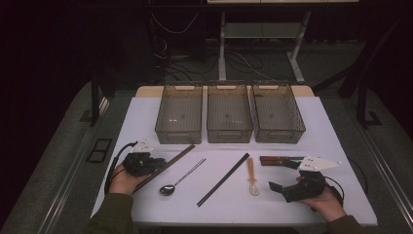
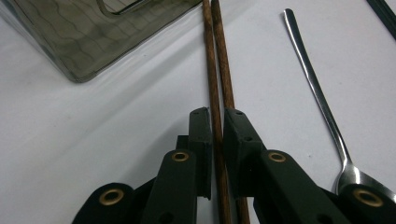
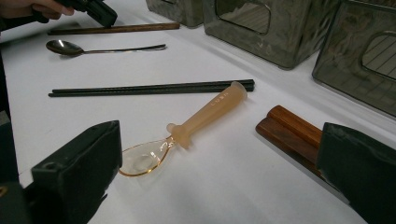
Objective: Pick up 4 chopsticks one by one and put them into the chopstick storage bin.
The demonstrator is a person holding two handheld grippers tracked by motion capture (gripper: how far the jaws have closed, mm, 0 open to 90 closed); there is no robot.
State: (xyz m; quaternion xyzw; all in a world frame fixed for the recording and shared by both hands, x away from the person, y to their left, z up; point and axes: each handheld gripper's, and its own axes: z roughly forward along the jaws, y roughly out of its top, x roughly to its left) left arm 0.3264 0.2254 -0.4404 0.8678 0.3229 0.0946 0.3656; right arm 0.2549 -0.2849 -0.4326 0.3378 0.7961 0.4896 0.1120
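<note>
My left gripper (image 1: 155, 165) rests on the white table (image 1: 141, 117) at the left. It is shut on a brown wooden chopstick (image 2: 215, 70), and the pair's other stick runs under one jaw. A metal spoon (image 1: 178, 183) lies just beside it. My right gripper (image 1: 284, 176) stands open at the right, nothing between its jaws (image 3: 217, 186). Ahead of those jaws lies a translucent amber spoon (image 3: 196, 121). A reddish-brown wooden pair (image 3: 292, 133) passes under one jaw. Black chopsticks (image 1: 223, 179) lie in the middle.
Three smoky clear bins (image 1: 179, 131) (image 1: 229, 132) (image 1: 278, 132) stand side by side at the table's back, all looking empty. The nearest bin's corner (image 2: 79, 46) is close to the left gripper. Beyond the table are desk legs and cables on the floor.
</note>
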